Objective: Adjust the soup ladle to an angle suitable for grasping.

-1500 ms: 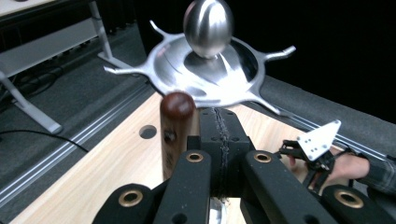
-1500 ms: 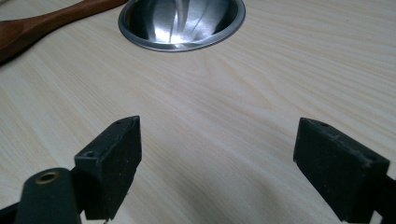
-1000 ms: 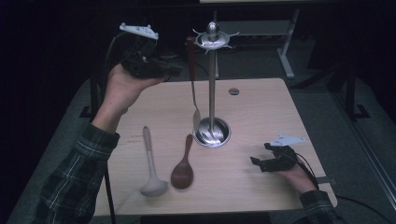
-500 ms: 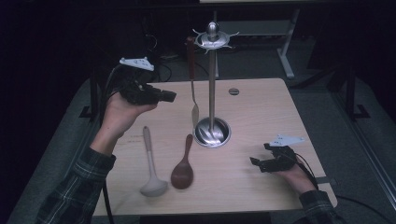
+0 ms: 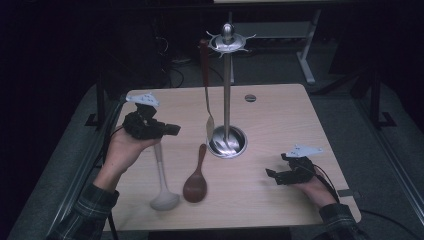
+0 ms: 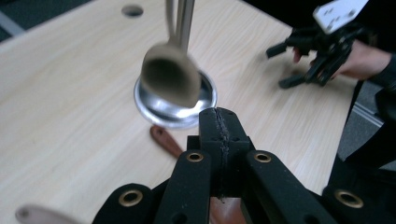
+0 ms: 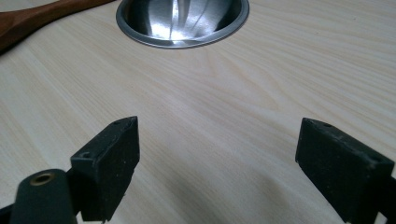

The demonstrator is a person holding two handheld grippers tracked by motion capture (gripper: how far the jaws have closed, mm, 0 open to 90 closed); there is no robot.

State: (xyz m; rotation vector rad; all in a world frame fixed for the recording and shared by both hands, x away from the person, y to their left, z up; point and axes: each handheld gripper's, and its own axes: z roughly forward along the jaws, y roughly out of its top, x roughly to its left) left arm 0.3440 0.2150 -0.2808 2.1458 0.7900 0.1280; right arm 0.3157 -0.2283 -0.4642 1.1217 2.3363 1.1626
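Item: utensil stand [image 5: 227, 95] with three utensils, on a pale wooden table [image 5: 280, 120]. We count one utensil done: a metal spoon [image 5: 210, 125] with a dark handle hangs from a hook of the stand's top ring, its bowl just above the round steel base [image 5: 227, 141]. We count two left, by our judgement: a white spoon [image 5: 161, 175] and a brown wooden spoon [image 5: 196, 180] lie flat on the table, side by side, left of the base, bowls toward the person. The brown one's handle tip lies near the base; whether it touches we cannot tell. Left gripper [image 5: 170, 129]: held above the white spoon's handle, pointing toward the stand; in the left gripper view its jaws meet along one seam with nothing between them, so we enter it as closed and empty [image 6: 219, 135]. The hanging spoon's bowl shows blurred just beyond it [image 6: 170, 79], the wooden spoon's handle below [image 6: 166, 140]. Right gripper [image 5: 275, 175]: resting low at the table's near right, well apart from all spoons; its jaws stand wide apart over bare wood, holding nothing [image 7: 215, 163], the base's rim ahead [image 7: 182, 21]. Status: about a third along, if all three are to hang. Next entry we expect: the left gripper opening on one lying spoon.
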